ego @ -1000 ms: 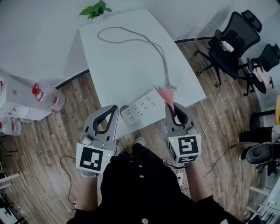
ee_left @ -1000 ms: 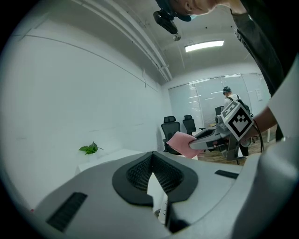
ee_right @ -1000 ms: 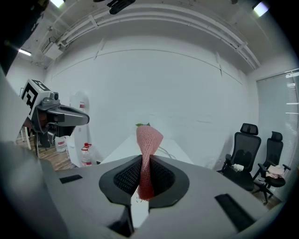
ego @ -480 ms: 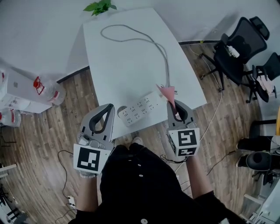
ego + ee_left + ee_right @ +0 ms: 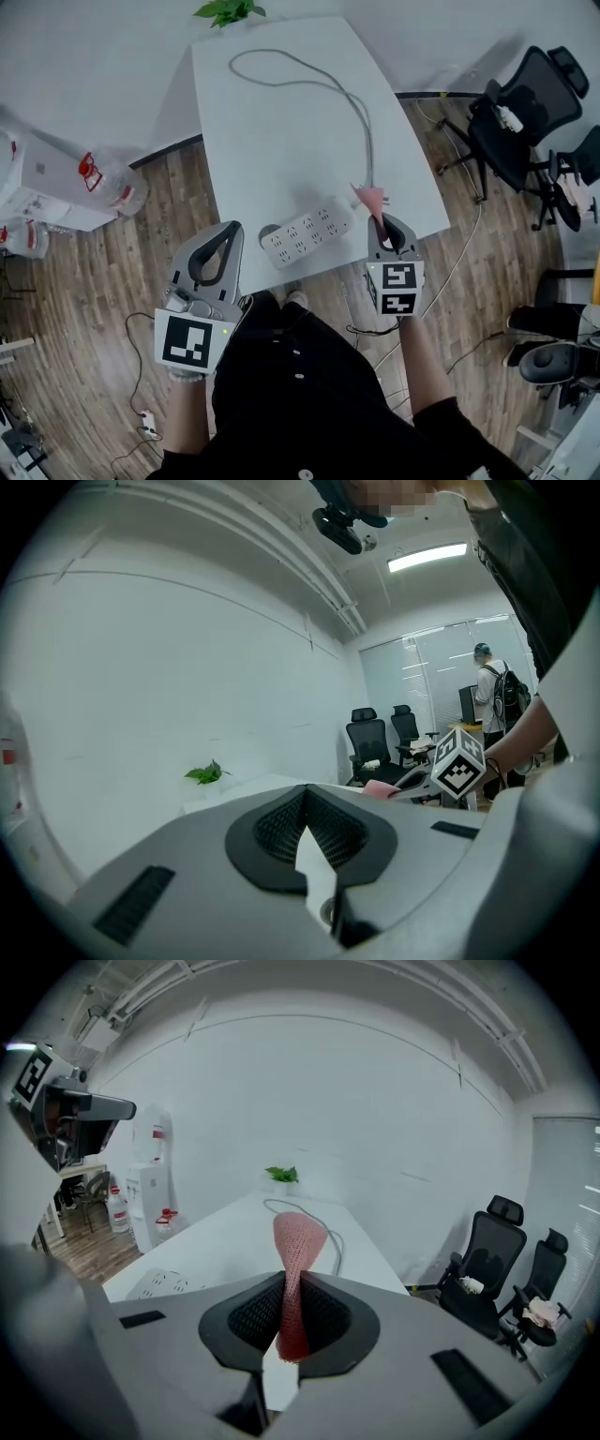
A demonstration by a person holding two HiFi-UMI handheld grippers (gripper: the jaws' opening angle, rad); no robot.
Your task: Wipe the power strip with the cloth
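Observation:
A white power strip [image 5: 307,232] lies near the front edge of the white table [image 5: 281,122], and its grey cable [image 5: 323,84] loops toward the back. My right gripper [image 5: 378,222] is shut on a pink mesh cloth [image 5: 368,198], which sticks up just beside the strip's right end. In the right gripper view the cloth [image 5: 298,1241] stands pinched between the pads, with the strip [image 5: 164,1285] lower left. My left gripper [image 5: 225,234] hangs shut and empty at the table's front edge, left of the strip. Its jaws [image 5: 305,794] meet with nothing between them.
A small green plant [image 5: 230,10] sits at the table's far end. Black office chairs [image 5: 525,112] stand to the right, and water bottles [image 5: 111,186] beside a white cabinet to the left. Cables trail on the wooden floor [image 5: 122,281]. A person with a backpack [image 5: 492,691] stands far off.
The head view has shifted, so the table sits further right in it. The right gripper still holds the cloth by the strip's right end, and the left gripper has barely moved.

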